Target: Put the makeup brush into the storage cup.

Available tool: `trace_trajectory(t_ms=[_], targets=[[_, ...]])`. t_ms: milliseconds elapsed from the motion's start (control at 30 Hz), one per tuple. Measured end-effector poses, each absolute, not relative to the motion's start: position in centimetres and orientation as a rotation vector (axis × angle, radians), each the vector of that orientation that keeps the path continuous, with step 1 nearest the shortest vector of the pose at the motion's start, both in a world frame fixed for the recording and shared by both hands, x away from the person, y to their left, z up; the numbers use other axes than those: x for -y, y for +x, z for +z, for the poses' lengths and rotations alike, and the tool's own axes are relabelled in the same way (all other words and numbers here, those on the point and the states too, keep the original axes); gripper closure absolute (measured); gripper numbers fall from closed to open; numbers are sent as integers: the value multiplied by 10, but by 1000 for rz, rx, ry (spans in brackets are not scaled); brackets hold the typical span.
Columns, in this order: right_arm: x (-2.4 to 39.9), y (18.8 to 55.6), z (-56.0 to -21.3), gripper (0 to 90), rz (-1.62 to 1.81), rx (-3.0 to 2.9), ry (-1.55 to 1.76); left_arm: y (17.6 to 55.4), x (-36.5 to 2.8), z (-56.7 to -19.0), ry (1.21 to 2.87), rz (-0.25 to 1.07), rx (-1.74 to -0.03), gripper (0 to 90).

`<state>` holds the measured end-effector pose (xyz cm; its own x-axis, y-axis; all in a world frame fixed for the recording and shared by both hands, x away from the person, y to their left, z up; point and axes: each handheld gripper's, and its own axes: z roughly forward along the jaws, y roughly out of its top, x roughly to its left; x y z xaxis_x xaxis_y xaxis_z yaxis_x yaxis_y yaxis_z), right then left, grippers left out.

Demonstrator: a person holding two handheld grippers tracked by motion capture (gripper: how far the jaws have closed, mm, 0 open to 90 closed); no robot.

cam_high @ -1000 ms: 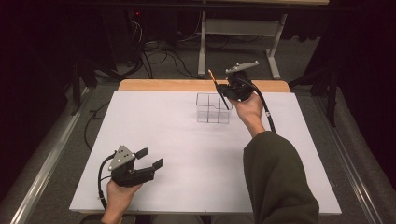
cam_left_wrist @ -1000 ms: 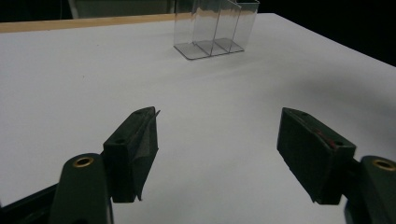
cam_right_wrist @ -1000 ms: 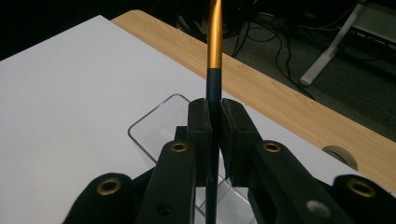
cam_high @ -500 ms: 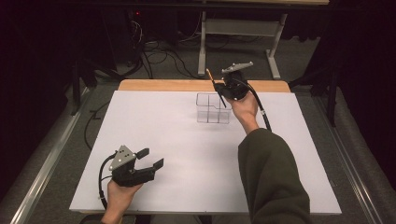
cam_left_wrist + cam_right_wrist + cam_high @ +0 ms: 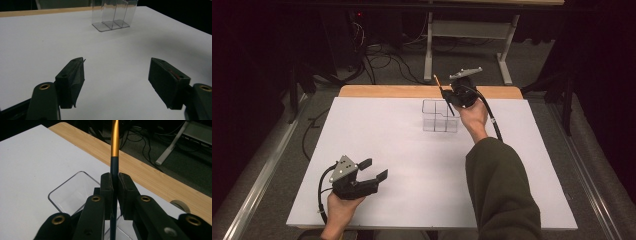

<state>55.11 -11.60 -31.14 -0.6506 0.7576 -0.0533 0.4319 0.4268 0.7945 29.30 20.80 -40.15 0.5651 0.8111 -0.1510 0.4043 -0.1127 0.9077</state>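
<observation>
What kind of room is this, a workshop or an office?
Probably a lab or recording setup: a table covered in white, loose cables on grey carpet behind, and a person working with two hand-held grippers, left and right.

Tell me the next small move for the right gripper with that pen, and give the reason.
Probably lower it straight down. The right gripper is shut on the pen, which stands about upright over the clear organizer, its lower end already in or just above a compartment. The left gripper waits open near the table's front edge.
</observation>
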Motion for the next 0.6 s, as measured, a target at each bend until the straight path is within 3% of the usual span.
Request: trace_trajectory(t_ms=[600], targets=[[118, 551, -316, 846, 1057, -2299, 1024, 294, -207, -402, 1727, 472, -1015, 295]])
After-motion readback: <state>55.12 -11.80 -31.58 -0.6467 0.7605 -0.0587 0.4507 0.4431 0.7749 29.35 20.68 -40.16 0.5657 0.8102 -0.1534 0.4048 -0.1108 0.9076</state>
